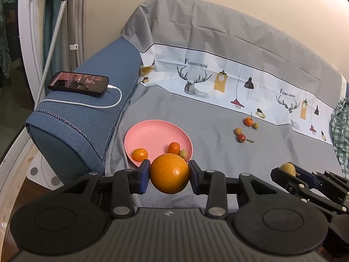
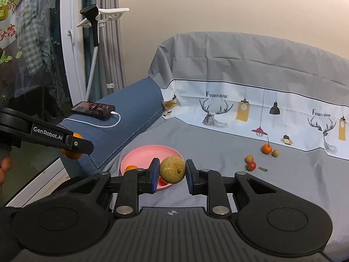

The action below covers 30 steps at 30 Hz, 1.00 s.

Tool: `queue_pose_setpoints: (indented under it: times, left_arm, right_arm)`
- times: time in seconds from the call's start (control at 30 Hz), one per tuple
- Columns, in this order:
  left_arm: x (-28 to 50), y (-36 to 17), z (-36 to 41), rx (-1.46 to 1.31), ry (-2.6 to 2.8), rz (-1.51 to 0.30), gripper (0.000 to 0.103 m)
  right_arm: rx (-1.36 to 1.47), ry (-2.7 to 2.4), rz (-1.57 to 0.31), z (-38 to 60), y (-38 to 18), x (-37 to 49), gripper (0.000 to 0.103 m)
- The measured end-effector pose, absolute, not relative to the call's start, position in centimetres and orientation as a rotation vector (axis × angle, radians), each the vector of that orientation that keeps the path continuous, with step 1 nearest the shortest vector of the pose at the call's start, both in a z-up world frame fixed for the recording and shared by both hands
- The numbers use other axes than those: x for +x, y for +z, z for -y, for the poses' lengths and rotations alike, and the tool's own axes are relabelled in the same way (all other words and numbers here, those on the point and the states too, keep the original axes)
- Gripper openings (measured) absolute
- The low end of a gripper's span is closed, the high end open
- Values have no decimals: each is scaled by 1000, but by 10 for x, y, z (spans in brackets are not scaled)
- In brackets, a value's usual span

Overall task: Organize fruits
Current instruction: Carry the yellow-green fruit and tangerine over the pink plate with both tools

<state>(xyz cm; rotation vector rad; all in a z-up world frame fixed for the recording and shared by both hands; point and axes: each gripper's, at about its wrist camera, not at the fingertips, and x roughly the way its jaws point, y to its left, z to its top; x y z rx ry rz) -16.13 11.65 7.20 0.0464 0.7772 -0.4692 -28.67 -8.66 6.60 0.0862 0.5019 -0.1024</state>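
A large round orange (image 1: 169, 173) is clamped in the left gripper (image 1: 169, 174) above the near rim of the round pink plastic plate (image 1: 152, 131), which lies by the sofa seat's left edge. A rough yellow-brown round fruit (image 2: 172, 169) is gripped by the right gripper (image 2: 172, 171); open grey sheet (image 1: 218, 152) is left between plate and the small scattered fruits (image 1: 241, 137).

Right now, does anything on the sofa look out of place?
Yes: four small fruits and a loose leaf lie scattered on the grey cover, away from the pink plate. A charging phone sits on the armrest.
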Motion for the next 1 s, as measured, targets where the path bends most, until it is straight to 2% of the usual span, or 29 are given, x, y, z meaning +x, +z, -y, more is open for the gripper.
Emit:
queue_pose_setpoints:
  times: [1.0]
  left_arm:
    - [-96,31,-110,23,-416,-920,42]
  right_arm:
    - [79,-85,-637,95,35,-223,26]
